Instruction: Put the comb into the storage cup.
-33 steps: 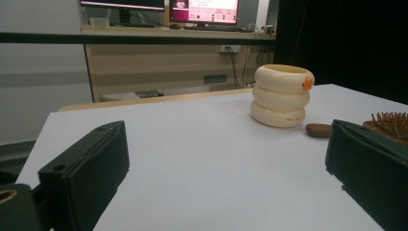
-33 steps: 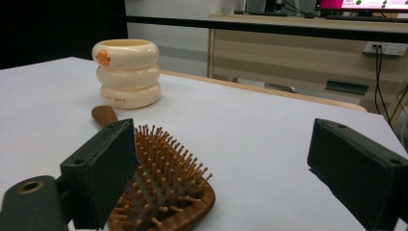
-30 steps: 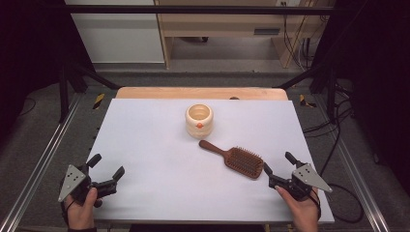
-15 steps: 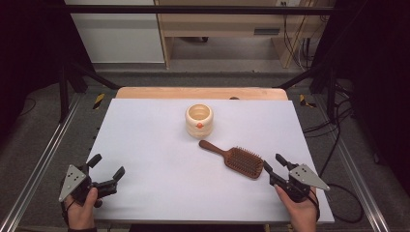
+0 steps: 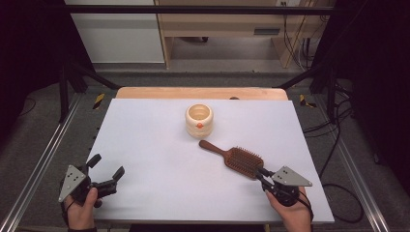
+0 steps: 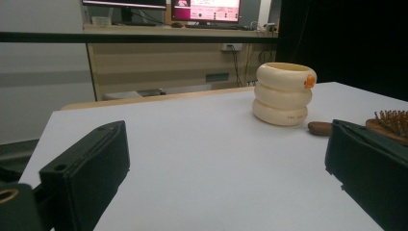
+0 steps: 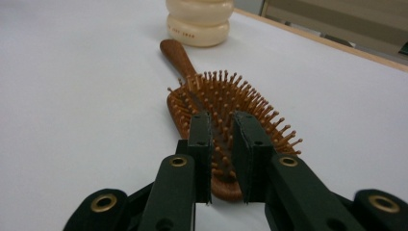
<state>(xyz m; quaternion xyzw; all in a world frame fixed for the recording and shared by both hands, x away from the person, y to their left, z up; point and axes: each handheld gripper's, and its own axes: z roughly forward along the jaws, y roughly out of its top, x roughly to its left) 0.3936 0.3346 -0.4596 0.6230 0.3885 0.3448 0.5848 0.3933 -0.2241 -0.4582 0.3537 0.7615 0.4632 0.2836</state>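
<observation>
The hairbrush (image 5: 238, 158) is lying bristles-up on the white table (image 5: 159, 159), towards the right side of the near half, with its handle pointing back toward the cream ringed holder (image 5: 198, 119), close to it but not touching as far as I can tell. Looks to me like we're at the approach step for picking the brush up: the right gripper (image 5: 261, 173) has its nose at the near end of the brush head, and its jaws have just been closing, now nearly together with just a narrow slot left. In the right gripper view (image 7: 222, 126) the jaw tips sit over the bristles at the near end of the head, and a few bristles show in the slot, but I wouldn't call it a grip. My guess for the next move: get a proper bite on the head or rim before lifting, since bristles alone would slip. Pose-wise, the right hand (image 5: 290, 212) comes in low from the near edge, gripper angled up-left. The left gripper (image 5: 107, 170) is parked at the near left corner, jaws spread wide, nothing between them.
</observation>
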